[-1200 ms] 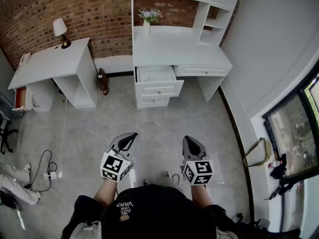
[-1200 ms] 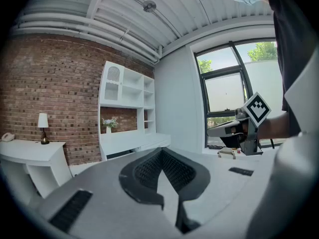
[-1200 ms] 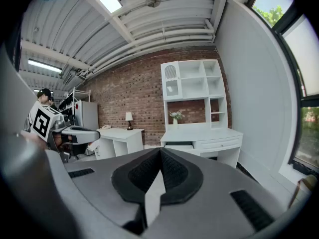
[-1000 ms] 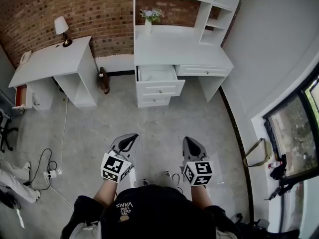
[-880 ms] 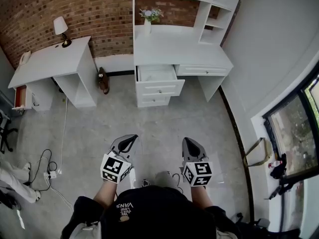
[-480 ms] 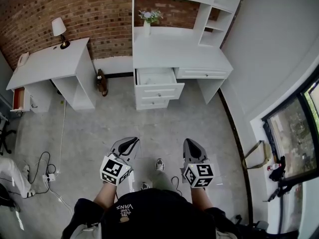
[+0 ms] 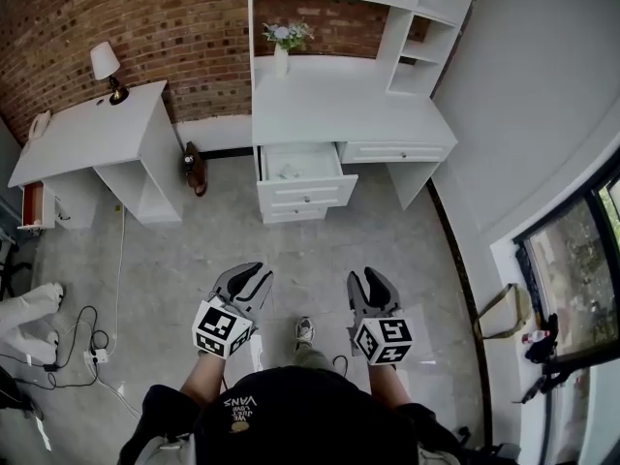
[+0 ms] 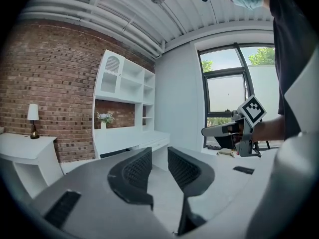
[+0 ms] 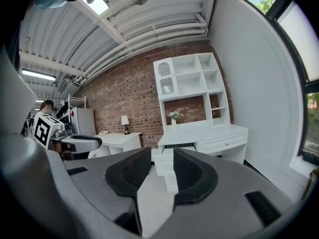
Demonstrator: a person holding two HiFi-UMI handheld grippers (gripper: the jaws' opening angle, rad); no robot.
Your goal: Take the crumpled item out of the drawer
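Observation:
A white desk with a hutch stands against the brick wall. Its top left drawer is pulled open, and a small pale crumpled item lies inside. My left gripper and right gripper are held low over the grey floor, well short of the desk. Both sets of jaws are opening with nothing between them. The left gripper view has its jaws parted, with the right gripper beside them. In the right gripper view the jaws frame the open drawer.
A second white desk with a lamp stands at left, with a red drawer at its end. A flower vase sits on the main desk. Cables lie on the floor at left. A window is at right.
Both grippers' jaws were shut and now stand parted. The person has stepped a little forward and the desk has shifted slightly in the head view.

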